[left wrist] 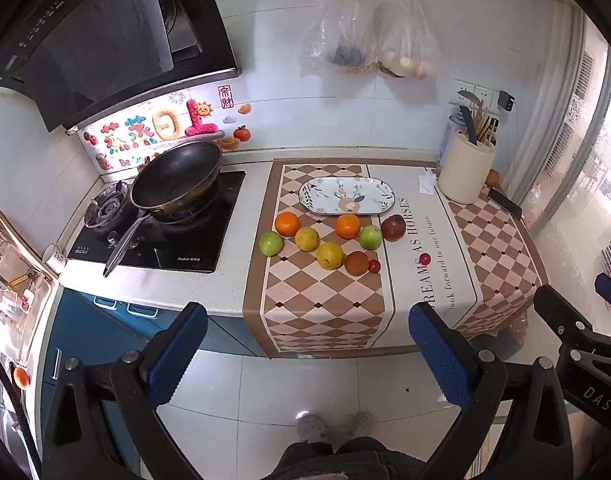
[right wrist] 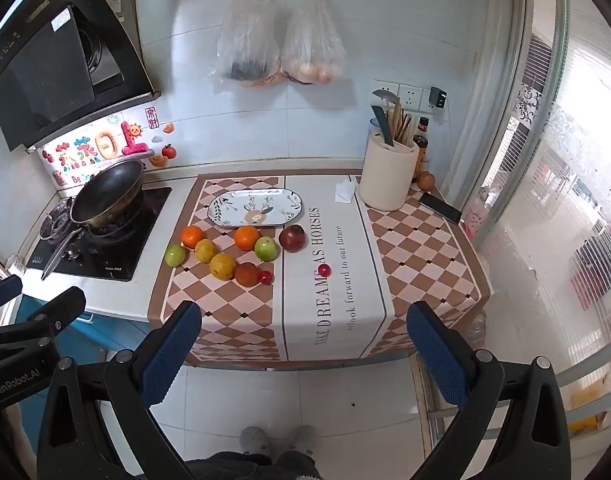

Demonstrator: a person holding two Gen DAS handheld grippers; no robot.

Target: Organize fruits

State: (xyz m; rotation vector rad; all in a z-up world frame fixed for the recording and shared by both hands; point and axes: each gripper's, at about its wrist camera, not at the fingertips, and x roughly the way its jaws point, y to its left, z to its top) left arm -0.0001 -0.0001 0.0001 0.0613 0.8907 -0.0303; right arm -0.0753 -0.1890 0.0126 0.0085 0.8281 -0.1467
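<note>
You hold both grippers low in front of the counter, over the floor, pointing at the fruits. Your left gripper (left wrist: pixel 307 354) and right gripper (right wrist: pixel 303 350) have fingers spread wide, holding nothing. The fruits (right wrist: pixel 241 252) lie on the tablecloth (right wrist: pixel 345 280), just before the plate (right wrist: pixel 221 210).

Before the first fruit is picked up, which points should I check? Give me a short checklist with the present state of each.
1. Left gripper open and empty: ok.
2. Right gripper open and empty: ok.
3. Plate holds no fruit: ok.
4. Fruits lie in front of the plate, uncovered, for example the orange and the dark apple: ok.
5. Small red fruits may roll when touched: cannot tell.
6. Wok stands apart from the fruits: ok.
</note>
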